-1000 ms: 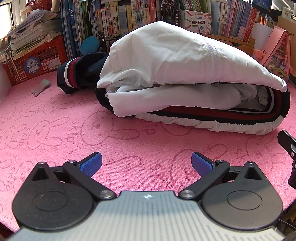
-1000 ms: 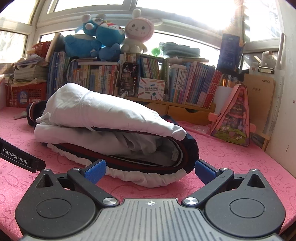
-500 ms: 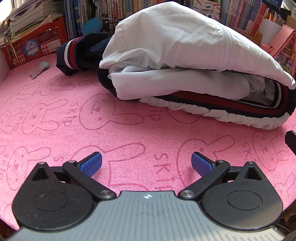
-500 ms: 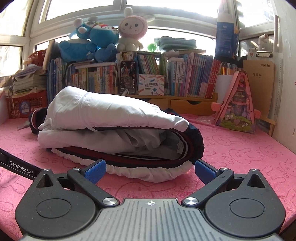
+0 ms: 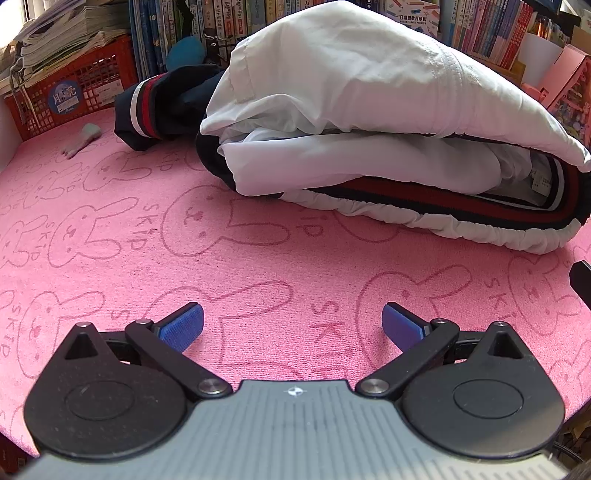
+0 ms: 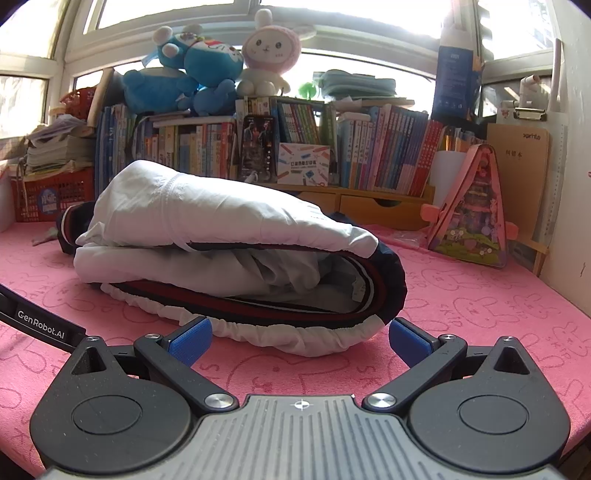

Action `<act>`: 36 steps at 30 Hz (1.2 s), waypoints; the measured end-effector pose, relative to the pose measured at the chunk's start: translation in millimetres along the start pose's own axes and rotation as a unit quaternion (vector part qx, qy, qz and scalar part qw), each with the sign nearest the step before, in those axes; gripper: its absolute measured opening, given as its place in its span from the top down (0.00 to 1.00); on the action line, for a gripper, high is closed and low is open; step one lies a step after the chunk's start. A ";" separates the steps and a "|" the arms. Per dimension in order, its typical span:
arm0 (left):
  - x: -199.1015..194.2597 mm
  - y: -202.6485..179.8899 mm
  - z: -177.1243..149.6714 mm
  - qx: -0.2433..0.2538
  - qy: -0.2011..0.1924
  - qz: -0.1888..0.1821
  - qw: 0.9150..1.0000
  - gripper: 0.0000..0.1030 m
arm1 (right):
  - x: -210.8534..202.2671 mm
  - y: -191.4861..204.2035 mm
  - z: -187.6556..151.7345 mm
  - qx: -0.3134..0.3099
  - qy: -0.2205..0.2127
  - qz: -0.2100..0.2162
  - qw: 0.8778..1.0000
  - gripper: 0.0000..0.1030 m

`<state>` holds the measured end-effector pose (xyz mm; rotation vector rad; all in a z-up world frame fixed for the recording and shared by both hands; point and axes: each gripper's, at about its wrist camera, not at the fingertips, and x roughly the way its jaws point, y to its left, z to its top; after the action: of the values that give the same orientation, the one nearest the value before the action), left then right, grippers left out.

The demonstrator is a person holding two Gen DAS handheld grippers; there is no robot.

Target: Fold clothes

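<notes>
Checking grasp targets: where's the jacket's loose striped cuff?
Left wrist view, upper left: striped cuff lies on the pink mat behind the folded jacket, near the red basket.

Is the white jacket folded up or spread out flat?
Folded. The jacket lies doubled over in stacked layers on the pink mat.

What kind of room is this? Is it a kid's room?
Probably a child's bedroom or study corner at home. Plush toys sit on a long row of books by a sunny window, and a folded jacket lies on a pink bunny mat.
</notes>
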<state>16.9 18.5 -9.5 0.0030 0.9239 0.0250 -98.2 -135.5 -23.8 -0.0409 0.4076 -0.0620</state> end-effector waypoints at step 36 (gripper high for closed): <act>5.1 1.4 -1.8 0.007 -0.016 0.004 1.000 0.00 | 8.8 3.7 9.5 -0.042 -0.020 -0.019 0.999 0.00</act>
<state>18.4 20.0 -14.6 0.0197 0.8925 0.0255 -86.2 -132.2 -18.8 -0.1336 0.3693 -0.0817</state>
